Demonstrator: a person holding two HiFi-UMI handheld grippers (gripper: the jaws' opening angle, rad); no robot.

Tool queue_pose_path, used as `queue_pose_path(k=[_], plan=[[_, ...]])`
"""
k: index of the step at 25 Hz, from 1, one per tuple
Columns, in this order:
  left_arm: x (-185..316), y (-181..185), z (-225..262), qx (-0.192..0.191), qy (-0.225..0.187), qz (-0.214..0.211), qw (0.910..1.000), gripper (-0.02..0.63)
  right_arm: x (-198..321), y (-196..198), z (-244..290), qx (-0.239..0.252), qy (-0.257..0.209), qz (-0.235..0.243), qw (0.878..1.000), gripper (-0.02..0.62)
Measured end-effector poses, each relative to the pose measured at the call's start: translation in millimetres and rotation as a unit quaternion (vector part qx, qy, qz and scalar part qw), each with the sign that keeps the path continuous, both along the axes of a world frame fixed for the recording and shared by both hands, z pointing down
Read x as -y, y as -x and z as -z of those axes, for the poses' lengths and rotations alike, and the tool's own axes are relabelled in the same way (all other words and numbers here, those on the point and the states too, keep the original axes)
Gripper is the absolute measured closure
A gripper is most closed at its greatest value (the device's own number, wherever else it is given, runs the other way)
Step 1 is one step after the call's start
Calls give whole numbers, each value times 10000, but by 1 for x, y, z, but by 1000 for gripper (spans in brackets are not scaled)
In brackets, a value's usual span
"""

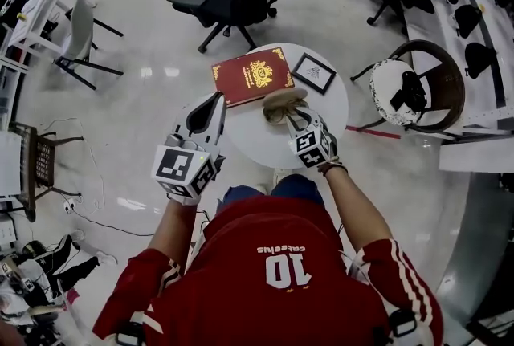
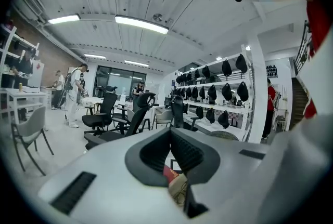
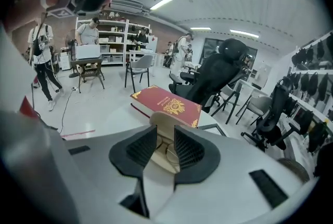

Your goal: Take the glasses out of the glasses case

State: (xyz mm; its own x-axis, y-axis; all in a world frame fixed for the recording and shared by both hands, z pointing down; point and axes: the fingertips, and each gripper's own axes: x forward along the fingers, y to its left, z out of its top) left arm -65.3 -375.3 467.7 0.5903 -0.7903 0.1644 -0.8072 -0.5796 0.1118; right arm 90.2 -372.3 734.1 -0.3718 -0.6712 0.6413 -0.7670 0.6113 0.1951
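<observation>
A round white table (image 1: 249, 136) is being used to carry all the things. A big dark red book with gold patterns on its cover (image 1: 253, 75) is being kept flat on the far side of the table. The grey left gripper (image 1: 210, 110) is being held over the table's left edge, just beside the near left corner of the book. Its two jaws are being pressed together at the tips, and nothing is being held between them (only bits of the book and the case are being shown through the gap lower down). The grey right gripper (image 1: 293, 118) is being pointed at the case from the near side. Its jaws are being kept a little apart, and the glasses are being seen in the gap between them. A small black picture frame (image 1: 313, 73) is being left flat just to the right of the book. The open tan glasses case (image 1: 285, 99) is being rested just beside the near edge of the book, with its lid standing up. The thin wire-rimmed glasses (image 3: 169, 154) are being kept inside the case.
</observation>
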Motion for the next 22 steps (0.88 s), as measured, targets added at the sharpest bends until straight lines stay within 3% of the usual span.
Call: queue_pose_path(k=[14,22], plan=[[20,-5,-28,166,-107,3,9998,598,32,9,-88,-1232,-62,944,9879,488],[33,0,-29,187,-45,108,9998,597,46,15,-90,-1680,-258,1274,9772,488]])
